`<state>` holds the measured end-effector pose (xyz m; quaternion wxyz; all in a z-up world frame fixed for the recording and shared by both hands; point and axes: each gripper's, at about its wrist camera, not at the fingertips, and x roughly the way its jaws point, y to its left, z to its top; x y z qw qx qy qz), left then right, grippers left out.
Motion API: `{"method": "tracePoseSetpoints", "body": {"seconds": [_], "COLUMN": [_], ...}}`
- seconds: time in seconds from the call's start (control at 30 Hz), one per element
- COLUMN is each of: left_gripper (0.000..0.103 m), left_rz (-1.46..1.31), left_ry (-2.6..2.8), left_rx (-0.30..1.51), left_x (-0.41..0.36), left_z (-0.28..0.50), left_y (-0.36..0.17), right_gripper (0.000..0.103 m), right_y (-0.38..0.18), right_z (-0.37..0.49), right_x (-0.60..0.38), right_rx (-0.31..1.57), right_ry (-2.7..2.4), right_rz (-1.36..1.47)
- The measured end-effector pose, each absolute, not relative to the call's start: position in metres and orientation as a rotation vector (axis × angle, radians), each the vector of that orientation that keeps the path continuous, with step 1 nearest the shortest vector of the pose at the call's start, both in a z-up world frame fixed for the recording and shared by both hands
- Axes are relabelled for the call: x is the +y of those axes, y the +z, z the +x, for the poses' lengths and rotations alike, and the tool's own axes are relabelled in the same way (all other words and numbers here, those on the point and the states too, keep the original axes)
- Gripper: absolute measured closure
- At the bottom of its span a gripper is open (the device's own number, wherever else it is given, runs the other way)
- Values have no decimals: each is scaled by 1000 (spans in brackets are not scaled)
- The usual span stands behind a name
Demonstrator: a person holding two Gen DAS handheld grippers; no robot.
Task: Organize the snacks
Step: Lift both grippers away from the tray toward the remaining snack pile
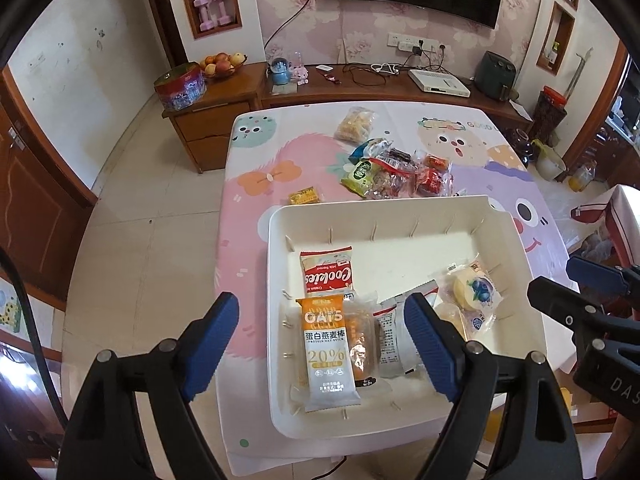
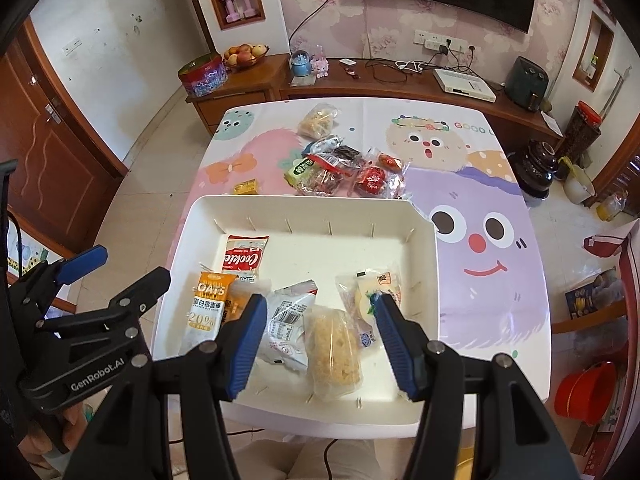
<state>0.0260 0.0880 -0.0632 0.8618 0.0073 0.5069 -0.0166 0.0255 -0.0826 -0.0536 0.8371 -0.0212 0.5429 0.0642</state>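
Snacks sat in the white tray [image 1: 516,256]: oat bar [image 1: 326,354] by the near-left wall, rice cake [image 2: 334,354] near the front. Left gripper [image 1: 320,344] hung wide open and empty above them; right gripper [image 2: 320,346] gaped half-wide, gripping nothing. Loose snack pile [image 1: 394,170] waited beyond the tray.

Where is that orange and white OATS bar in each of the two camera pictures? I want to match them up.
Left wrist view: the OATS bar lies low in the middle, at the white tray's left side, between the blue pads.
Right wrist view: the OATS bar sits left of centre, again along the tray's left wall.
Shared landmark: the red Cookies packet lies just beyond the bar in both views.
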Motion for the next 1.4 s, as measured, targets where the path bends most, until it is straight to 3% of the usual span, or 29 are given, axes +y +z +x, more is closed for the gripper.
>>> {"method": "tracePoseSetpoints", "body": {"seconds": [0.83,1.4], "left_gripper": [19,19], "left_rz": [-7,-83], "left_ry": [-12,68], "left_rx": [1067,1068], "left_x": [93,125], "left_z": [25,75], "left_y": [-65,-59], "right_gripper": [46,46], "right_y": [-61,-56], "right_z": [26,65], "right_x": [-78,-89], "right_rx": [1185,1165], "right_ry": [152,178], "right_rz": [-49,-59]}}
